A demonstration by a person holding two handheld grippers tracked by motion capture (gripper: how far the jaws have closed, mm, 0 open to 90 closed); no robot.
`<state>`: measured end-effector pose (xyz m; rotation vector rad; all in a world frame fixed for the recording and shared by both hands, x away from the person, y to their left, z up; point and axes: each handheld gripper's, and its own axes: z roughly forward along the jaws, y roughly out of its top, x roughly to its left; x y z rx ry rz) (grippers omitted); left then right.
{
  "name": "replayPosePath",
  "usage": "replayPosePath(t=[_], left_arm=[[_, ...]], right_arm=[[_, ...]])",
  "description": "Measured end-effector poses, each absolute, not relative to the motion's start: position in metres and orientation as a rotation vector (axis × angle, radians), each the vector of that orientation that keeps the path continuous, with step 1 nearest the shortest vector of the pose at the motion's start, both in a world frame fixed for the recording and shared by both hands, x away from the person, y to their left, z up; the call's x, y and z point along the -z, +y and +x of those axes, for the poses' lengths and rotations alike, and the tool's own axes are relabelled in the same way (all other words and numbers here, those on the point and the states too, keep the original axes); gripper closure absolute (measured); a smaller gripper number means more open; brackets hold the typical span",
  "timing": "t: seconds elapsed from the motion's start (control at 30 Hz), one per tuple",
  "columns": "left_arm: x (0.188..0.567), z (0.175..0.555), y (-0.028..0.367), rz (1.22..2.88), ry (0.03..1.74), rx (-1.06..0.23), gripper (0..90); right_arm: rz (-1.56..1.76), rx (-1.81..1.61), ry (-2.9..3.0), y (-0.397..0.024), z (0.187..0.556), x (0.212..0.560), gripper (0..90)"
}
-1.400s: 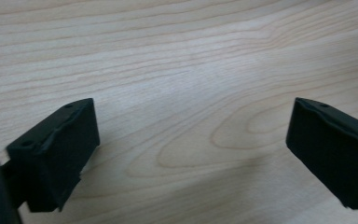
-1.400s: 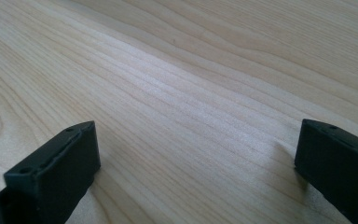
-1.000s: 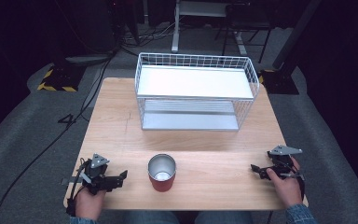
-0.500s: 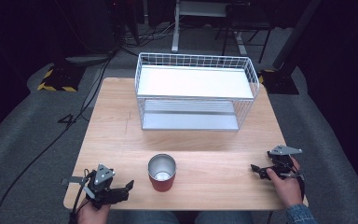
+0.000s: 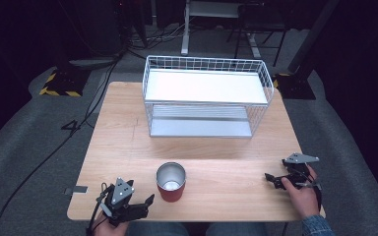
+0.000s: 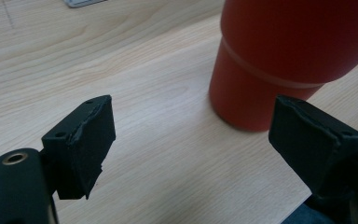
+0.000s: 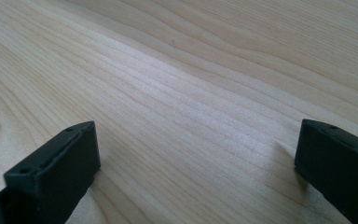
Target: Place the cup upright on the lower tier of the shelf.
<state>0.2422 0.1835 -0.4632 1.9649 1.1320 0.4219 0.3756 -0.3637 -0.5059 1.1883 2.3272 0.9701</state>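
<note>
A red cup (image 5: 171,181) with a shiny metal inside stands upright near the front edge of the wooden bench (image 5: 128,142), about midway between the two hands. The left gripper (image 5: 145,203) lies low at the front left corner of the bench, just beside the cup and pointing toward it. In the left gripper view its jaws stand apart with bare wood between them; the cup (image 6: 289,56) rises just beyond the right-hand jaw, and no pad touches it. These jaws have just been closing, with nothing between them, and they have not come together. The right gripper (image 5: 271,180) rests at the front right of the bench, well apart from the cup, held in the person's hand. In the right gripper view its jaws stand wide apart over bare wood (image 7: 191,93). Behind the cup, toward the far side of the bench, stands a white wire rack (image 5: 206,96) with two shelves.
</note>
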Motion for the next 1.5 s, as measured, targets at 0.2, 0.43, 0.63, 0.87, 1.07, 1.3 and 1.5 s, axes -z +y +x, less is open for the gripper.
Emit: replayPosePath(t=[0.2,0.43,0.63,0.87,1.07,1.3,1.5], left_arm=[[0.465,0.244,0.169,1.978,1.113,-0.439,15.3],[0.469,0.248,0.159,1.996,1.105,-0.418,15.4],[0.472,0.249,0.153,1.992,1.089,-0.377,15.6],[0.479,0.251,0.141,1.968,1.043,-0.359,15.6],[0.483,0.256,0.133,1.942,1.005,-0.345,15.5],[0.488,0.264,0.122,1.923,0.988,-0.37,14.8],[0.492,0.269,0.115,1.899,1.006,-0.39,11.0]], right_arm=[[1.189,-0.97,2.327,-0.364,0.376,0.506,0.0],[1.19,-0.967,2.325,-0.364,0.375,0.506,0.0],[1.191,-0.967,2.325,-0.363,0.374,0.506,0.0],[1.193,-0.968,2.324,-0.363,0.374,0.506,0.0],[1.192,-0.968,2.323,-0.363,0.374,0.506,0.0],[1.193,-0.969,2.324,-0.363,0.374,0.506,0.0],[1.19,-0.967,2.325,-0.363,0.374,0.506,0.1]])
